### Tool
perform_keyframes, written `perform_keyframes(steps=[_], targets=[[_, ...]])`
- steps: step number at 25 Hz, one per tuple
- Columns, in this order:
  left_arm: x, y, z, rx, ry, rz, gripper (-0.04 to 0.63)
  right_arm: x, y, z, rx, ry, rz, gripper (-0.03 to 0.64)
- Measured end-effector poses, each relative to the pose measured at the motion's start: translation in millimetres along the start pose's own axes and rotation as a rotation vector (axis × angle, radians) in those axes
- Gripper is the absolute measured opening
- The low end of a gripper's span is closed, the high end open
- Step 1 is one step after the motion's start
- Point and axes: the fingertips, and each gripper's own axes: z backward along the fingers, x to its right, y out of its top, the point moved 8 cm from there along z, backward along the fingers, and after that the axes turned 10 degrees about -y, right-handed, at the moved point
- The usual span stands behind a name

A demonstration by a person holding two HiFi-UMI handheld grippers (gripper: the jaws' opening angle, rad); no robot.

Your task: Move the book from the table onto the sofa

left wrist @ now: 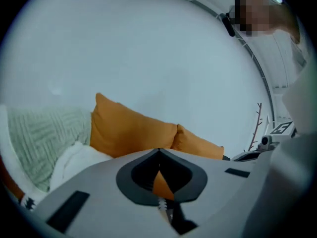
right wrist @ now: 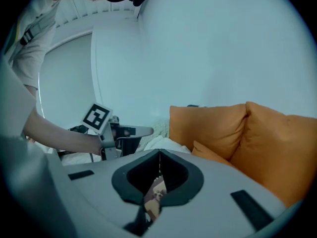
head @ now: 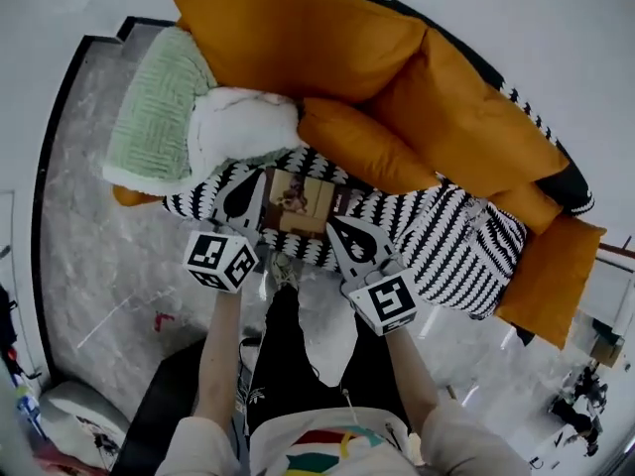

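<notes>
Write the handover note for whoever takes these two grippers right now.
Left gripper: jaws together, nothing between them; it sits by the book's left edge.
Right gripper: jaws together, empty; it sits by the book's right edge.
Book: lies flat, cover up, on the black-and-white seat of the sofa, in front of the orange cushions.
Done: the book is on the sofa and neither gripper holds it.
Left: probably only to draw both grippers back. The table is in no view.
</notes>
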Motion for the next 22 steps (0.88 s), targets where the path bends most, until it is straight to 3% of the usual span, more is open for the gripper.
perform_keyframes(steps=[5,8,15,22], targets=[[81,94,40,0.099,0.120,-0.197,0.006,-9,64,33,0.064,-0.049,-0.044,0.012],[123,142,61,0.132,0.153,-0.284,0.006,-17,100,57,0.108,-0.072,-0.045,0.012],[189,236,106,0.287,0.192,-0.349,0.006,-19,183,121,0.251,-0.137,-0.015,0.012],[235,275,134,0.394,0.260,-0.499,0.006,-12,231,161,0.400,-0.167,0.027,0.012]])
